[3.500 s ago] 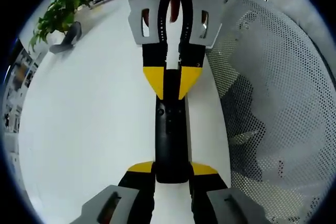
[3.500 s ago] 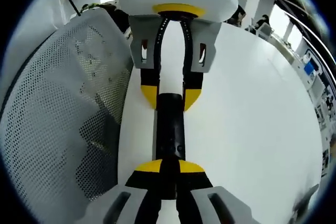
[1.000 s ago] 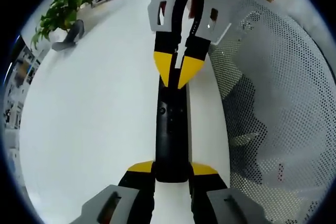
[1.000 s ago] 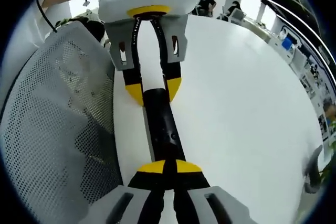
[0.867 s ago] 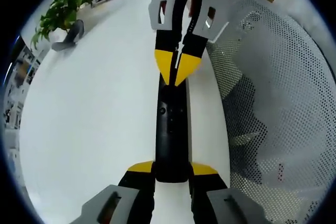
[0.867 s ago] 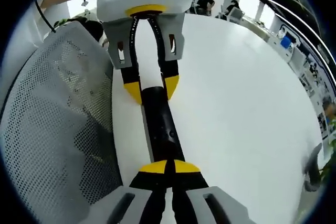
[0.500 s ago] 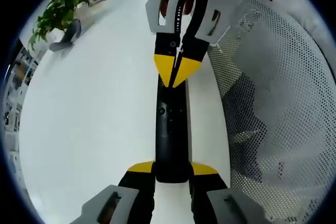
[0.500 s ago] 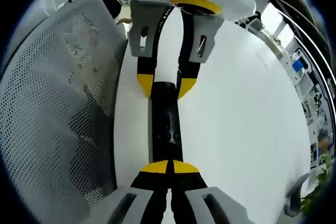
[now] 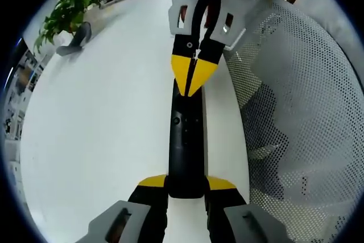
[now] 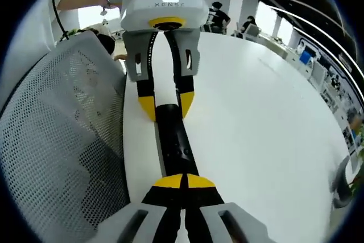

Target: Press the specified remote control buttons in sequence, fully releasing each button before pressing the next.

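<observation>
I hold the black remote control at one end with my left claw; its two yellow-tipped jaws stand close on both sides of the body, so the claw is clamped on it. The remote lies on the white table, near the table edge where a white mesh chair back stands just beside it. Its long axis runs straight away from my left claw toward my right claw, so the two claws face each other along the remote.

In the right gripper view, my right claw has its yellow tips pressed together with nothing between them, and it rests over the near end of the remote control. The left claw grips the far end there.

I judge that the pressing belongs to the right claw, because the left one is busy holding. Whether the tips touch a button now, I cannot tell. The next button lies along this same axis, so the tips should travel lengthwise, not sideways.
</observation>
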Available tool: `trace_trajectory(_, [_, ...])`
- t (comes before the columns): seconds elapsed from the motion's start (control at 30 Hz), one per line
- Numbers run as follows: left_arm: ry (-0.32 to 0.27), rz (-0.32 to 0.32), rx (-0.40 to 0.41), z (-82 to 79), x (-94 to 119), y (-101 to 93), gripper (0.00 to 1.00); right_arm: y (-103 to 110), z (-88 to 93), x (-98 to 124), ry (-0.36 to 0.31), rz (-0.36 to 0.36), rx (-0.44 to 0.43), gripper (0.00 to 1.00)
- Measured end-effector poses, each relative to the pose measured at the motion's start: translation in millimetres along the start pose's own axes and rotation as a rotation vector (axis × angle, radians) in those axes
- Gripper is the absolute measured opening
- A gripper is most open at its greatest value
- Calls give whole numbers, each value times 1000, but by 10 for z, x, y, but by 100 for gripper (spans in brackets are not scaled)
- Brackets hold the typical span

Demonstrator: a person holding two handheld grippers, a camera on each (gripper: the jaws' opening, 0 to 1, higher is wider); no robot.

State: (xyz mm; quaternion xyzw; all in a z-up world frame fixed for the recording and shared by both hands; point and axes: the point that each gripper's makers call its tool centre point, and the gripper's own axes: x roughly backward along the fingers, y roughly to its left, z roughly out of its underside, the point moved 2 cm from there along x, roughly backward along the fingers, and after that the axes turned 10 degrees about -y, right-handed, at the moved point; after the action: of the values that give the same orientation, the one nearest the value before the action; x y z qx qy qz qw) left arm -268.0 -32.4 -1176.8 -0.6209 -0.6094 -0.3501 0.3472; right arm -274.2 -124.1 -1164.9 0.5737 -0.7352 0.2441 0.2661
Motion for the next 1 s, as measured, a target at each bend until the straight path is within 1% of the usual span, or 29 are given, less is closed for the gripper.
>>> trace_trajectory(0.1, [-1,2,-3,0,-1,0,24,-1,-19,-19,8,-16,5,0])
trace_trajectory(0.17, [-1,2,-4,0,0,-1,24,11,-24,-42,21,-33,31,0])
trace_trajectory(0.33, [-13,4,-3,5,5,0,24,11,-46,-73,109,-82,98,0])
trace_trajectory(0.4, [-17,8,-7,6,3,3,24,7,-48,-80,154,-82,67,0])
trace_trajectory(0.43, [-19,10,-4,7,4,7,24,-7,-57,-101,175,-87,99,0])
trace_trajectory(0.47, [-20,11,-1,6,4,7,24,-6,-62,-108,186,-73,80,0])
trace_trajectory(0.5, [-21,11,-3,5,4,5,24,4,-63,-113,191,-69,93,0])
trace_trajectory(0.53, [-22,10,-3,4,4,3,24,11,-57,-109,188,-64,107,0])
trace_trajectory(0.67, [-39,14,-8,13,10,5,24,4,-46,-98,178,-50,112,0])
trace_trajectory(0.73, [-54,16,-6,18,15,7,24,-4,-49,-90,156,-42,75,0])
trace_trajectory(0.77, [-61,14,-3,18,15,4,24,-10,-49,-82,129,-39,71,0])
trace_trajectory(0.8, [-65,12,-4,18,14,2,24,-9,-54,-81,85,-23,20,0])
trace_trajectory(0.83, [-71,9,-2,18,14,0,24,-10,-51,-77,59,-15,-8,0])
trace_trajectory(0.87, [-75,8,-2,18,14,-2,24,-14,-49,-68,30,-9,-18,0])
trace_trajectory(0.93, [-80,7,0,18,10,1,24,-13,-44,-58,24,0,-37,0])
trace_trajectory(1.0, [-77,6,-4,15,9,0,24,0,-56,-63,25,-4,-33,0])
